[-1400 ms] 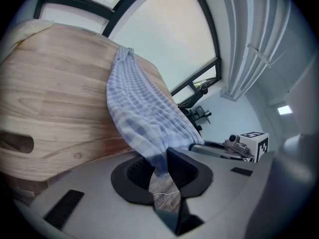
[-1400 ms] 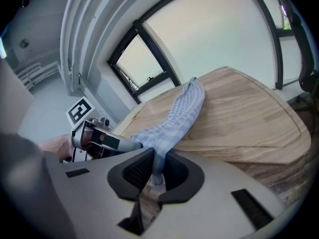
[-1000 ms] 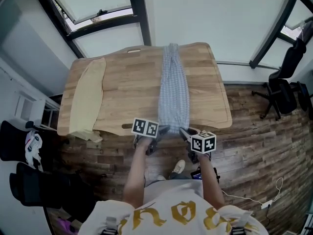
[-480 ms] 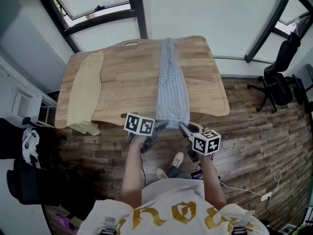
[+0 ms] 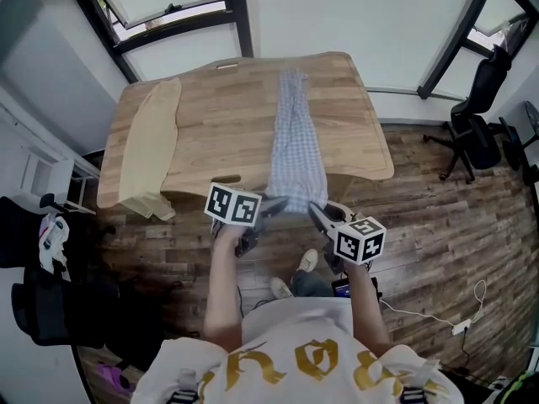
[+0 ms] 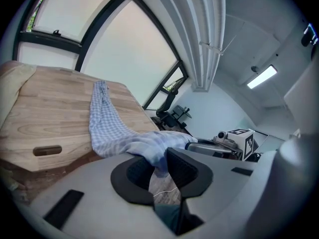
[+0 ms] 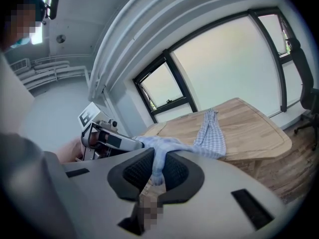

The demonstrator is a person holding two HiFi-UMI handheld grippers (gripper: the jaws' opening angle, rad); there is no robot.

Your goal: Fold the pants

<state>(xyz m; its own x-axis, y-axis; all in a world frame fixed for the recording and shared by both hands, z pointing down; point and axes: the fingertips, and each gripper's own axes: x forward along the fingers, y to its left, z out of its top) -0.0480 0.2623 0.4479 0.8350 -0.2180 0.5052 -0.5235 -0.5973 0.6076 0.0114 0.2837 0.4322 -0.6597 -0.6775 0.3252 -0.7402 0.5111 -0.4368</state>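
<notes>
Checked blue pants (image 5: 295,141) lay lengthwise down the middle of the wooden table (image 5: 219,116), far end near the top edge of the frame. The left gripper (image 5: 266,209) and right gripper (image 5: 317,215) each pinched a corner of the near end, jaws pressed tight on the cloth. Over the last second both had risen together and drifted up the frame, lifting that end clear of the table's near edge. The fold appeared to be starting, the near end ready to carry toward the far end. A beige cloth (image 5: 150,150) lay untouched at left.
</notes>
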